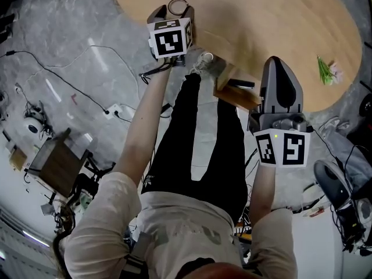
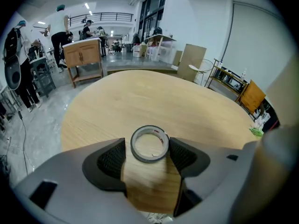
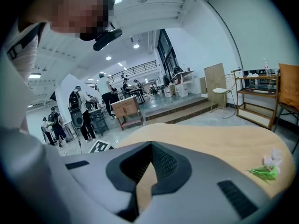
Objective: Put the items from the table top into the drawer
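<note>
— Here, what do we see of the left gripper (image 2: pixel 147 146)?
— We see its jaws spread wide on either side of the tape roll (image 2: pixel 148 159), which lies flat on the table (image 2: pixel 140 92), close to the near edge. The pads flank the roll without pressing it, though the right one sits very close.
— How do we expect the roll to handle?
— We judge it light and stiff: a hard ring with a smooth outer band. We would take it across its outer wall, one pad on each side and squarely, since a skewed grip might let it pivot or slip out.
— And the right gripper (image 3: pixel 150 146)?
— Its jaws stand together with nothing between them, near the table's near edge.
— What of the surroundings?
— The table is round, pale wood, smooth and level. A small green sprig (image 1: pixel 326 71) lies on it, well apart from the roll. Below the table we see grey marbled floor (image 1: pixel 70 34) with cables; beyond it, a bright open hall with a wooden cabinet (image 2: pixel 83 55) and people standing.
</note>
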Available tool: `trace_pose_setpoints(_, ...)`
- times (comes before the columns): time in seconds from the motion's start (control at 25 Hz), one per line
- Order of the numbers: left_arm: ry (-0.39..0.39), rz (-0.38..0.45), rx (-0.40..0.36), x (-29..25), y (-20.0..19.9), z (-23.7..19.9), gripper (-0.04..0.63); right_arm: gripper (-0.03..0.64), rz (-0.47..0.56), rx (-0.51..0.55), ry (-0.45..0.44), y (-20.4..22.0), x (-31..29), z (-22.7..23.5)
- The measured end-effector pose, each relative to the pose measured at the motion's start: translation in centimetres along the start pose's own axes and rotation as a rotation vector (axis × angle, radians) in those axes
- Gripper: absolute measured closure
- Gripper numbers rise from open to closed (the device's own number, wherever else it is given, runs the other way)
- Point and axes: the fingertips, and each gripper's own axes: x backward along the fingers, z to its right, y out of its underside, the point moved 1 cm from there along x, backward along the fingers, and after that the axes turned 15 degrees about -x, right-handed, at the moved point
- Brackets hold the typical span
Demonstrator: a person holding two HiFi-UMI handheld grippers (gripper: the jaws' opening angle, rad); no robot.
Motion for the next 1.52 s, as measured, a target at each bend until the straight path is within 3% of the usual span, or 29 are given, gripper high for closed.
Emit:
trace_pose_setpoints(0.56,-0.036,-0.012,-0.049,-0.2,0.1,-0.1,0.311,0.612,0.005,-0.072,0.005,0.2,0.6,1.6)
trace_pose_setpoints(0.88,-0.019,-0.004,-0.139,0.2,-1.5,0.3,0.337,0.612,0.018,-0.086,-0.006,-0.2,0.5,0.8)
trace_pose_setpoints(1.0,-0.041,0.088,-0.192,2.8,-4.9,0.5,0.337,0.612,0.028,-0.077,-0.014,-0.9,0.3,0.3)
trace_pose_setpoints(1.24,-0.097,0.369,-0.269,13.2,-13.8,3.0,0.337,0.612,0.071,-0.051,-0.018,-2.9,0.6,-0.1)
trace_pose_setpoints(1.44,-0.115,0.567,-0.254,20.2,-18.3,5.7,0.337,0.612,0.092,-0.034,-0.008,-4.4,1.0,-0.2)
trace_pose_setpoints(1.52,-0.111,0.595,-0.246,21.8,-19.1,6.7,0.337,0.612,0.100,-0.023,-0.006,-4.9,1.2,-0.2)
